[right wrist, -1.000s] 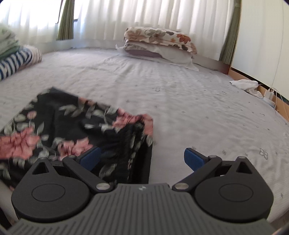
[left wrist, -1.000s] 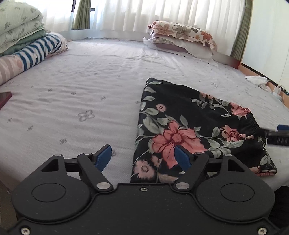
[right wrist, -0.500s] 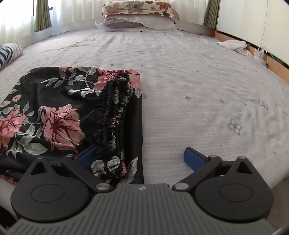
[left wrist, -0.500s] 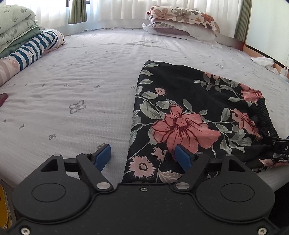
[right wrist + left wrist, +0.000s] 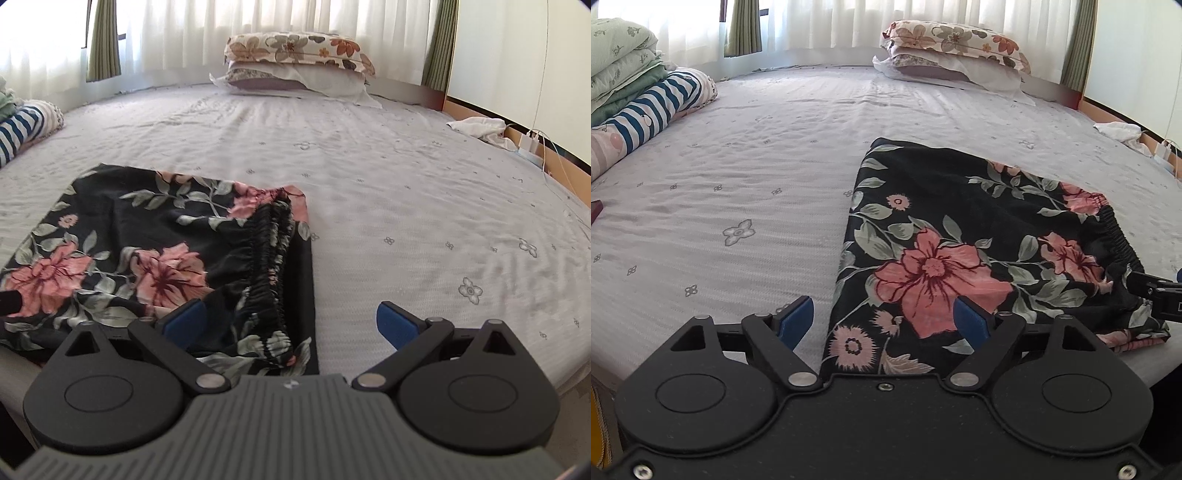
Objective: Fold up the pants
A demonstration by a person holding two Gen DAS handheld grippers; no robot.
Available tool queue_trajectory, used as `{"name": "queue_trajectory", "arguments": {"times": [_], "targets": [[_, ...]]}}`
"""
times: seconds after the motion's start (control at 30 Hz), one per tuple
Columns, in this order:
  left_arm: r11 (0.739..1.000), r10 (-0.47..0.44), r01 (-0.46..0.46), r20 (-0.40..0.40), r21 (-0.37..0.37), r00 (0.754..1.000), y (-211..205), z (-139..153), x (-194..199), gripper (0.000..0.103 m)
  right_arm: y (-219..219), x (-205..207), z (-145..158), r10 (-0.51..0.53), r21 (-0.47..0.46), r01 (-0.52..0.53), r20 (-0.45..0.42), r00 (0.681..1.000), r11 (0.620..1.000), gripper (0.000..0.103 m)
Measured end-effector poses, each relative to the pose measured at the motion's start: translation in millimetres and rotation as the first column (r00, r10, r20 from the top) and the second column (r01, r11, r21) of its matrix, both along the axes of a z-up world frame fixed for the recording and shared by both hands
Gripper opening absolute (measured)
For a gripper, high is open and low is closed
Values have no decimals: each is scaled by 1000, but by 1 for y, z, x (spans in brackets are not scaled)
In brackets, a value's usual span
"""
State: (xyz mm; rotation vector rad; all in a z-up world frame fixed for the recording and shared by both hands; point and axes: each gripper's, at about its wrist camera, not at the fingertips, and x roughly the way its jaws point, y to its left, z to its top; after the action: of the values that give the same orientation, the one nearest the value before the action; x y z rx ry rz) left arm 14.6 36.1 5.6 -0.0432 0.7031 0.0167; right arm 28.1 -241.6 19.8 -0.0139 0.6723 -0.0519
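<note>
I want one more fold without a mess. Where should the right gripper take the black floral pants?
Probably the near end of the gathered elastic waistband of the black floral pants, approached from the bed's near edge: the layers bunch thickest there, between the open right gripper fingers.

Bare bed (image 5: 746,177) L of pants (image 5: 942,236); pillows (image 5: 953,51) far back

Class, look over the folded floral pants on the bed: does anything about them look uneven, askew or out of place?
Mostly neat, one flaw. The floral pants lie folded flat on the bed, but the gathered waistband stops short of the layer beneath, leaving a black strip showing along the right edge.
</note>
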Motion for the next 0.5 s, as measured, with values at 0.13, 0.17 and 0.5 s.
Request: {"name": "queue_trajectory", "arguments": {"times": [0.13, 0.17, 0.5], "targets": [[1000, -20, 20, -2, -4, 1000, -5, 1, -3, 83, 7, -10, 5, 17, 8, -17, 19, 1000, 1000, 103], [1000, -23, 23, -2, -4, 1000, -6, 1, -4, 83, 9, -12, 6, 21, 5, -21, 25, 999, 1000, 103], [995, -41, 45, 46, -87, 998, 15, 50, 63, 83, 1, 27, 30, 57, -74, -51, 87, 995, 996, 103]]}}
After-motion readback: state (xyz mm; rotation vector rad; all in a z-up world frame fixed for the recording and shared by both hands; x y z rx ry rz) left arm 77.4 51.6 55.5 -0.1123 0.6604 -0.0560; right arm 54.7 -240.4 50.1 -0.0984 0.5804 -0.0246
